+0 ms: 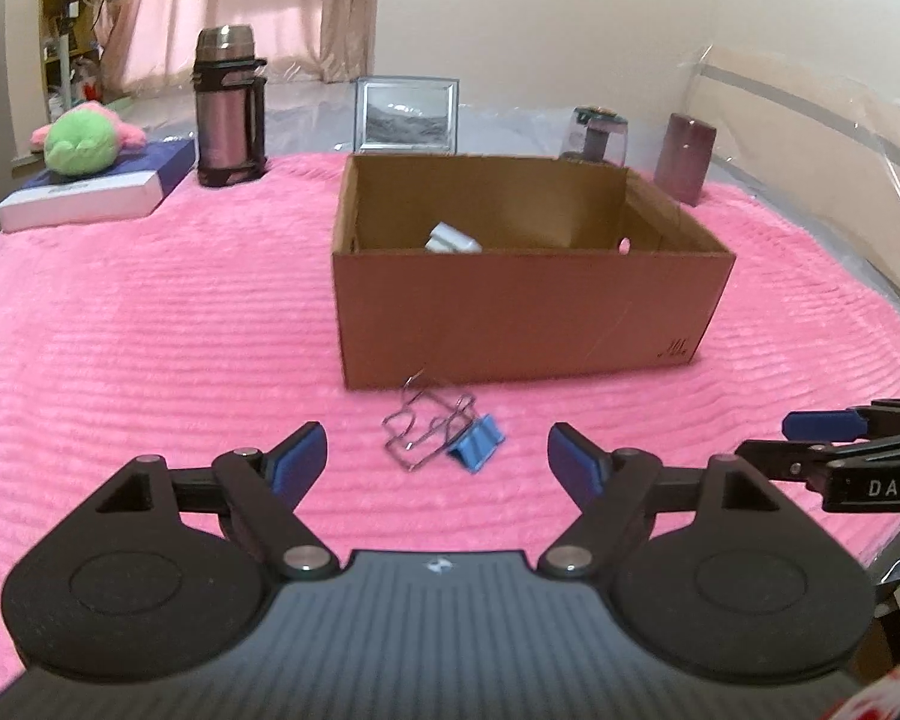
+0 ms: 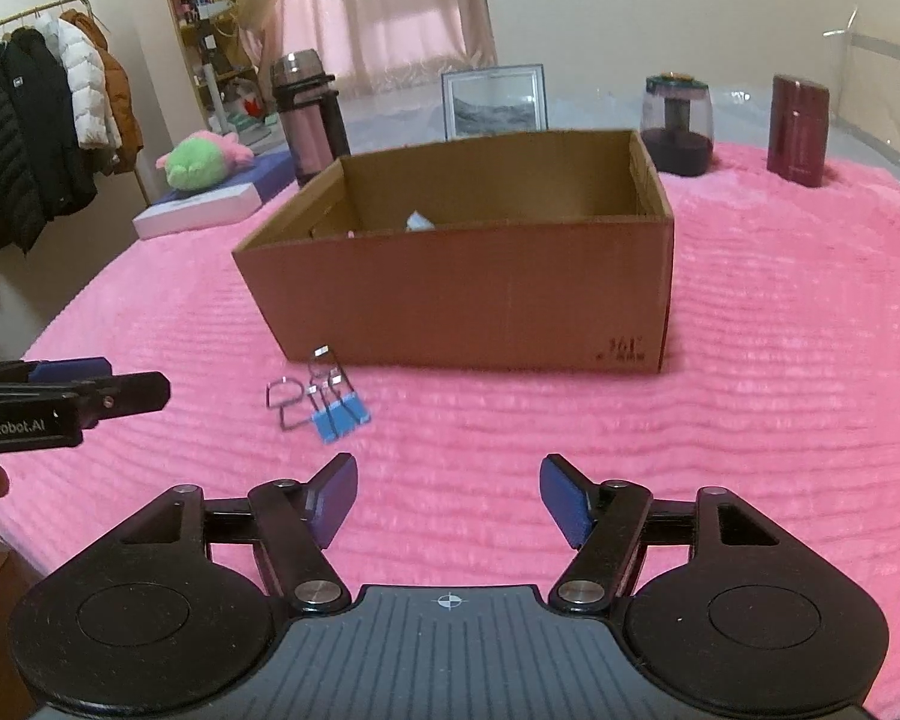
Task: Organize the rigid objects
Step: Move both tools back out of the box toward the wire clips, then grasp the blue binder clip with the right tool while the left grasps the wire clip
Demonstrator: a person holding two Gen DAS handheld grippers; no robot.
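Observation:
A blue binder clip [image 1: 476, 449] [image 2: 340, 416] with silver wire handles lies on the pink blanket [image 1: 150, 330] [image 2: 780, 330], just in front of an open cardboard box [image 1: 528, 312] [image 2: 480, 294]. A white object [image 1: 452, 239] [image 2: 420, 222] rests inside the box. My left gripper [image 1: 438, 456] hovers open right before the clip, which sits between the lines of its blue pads without touching them. My right gripper [image 2: 447, 495] is open and holds nothing, with the clip ahead and to its left. Each gripper shows at the other view's edge.
Along the blanket's far side stand a steel thermos [image 1: 229, 105] [image 2: 309, 114], a framed picture [image 1: 406, 114] [image 2: 495, 99], a dark jar [image 1: 594, 135] [image 2: 677, 123] and a maroon cylinder [image 1: 685, 157] [image 2: 798, 129]. A green plush toy [image 1: 84, 141] [image 2: 201, 162] lies on a flat box. Coats [image 2: 36, 120] hang at left.

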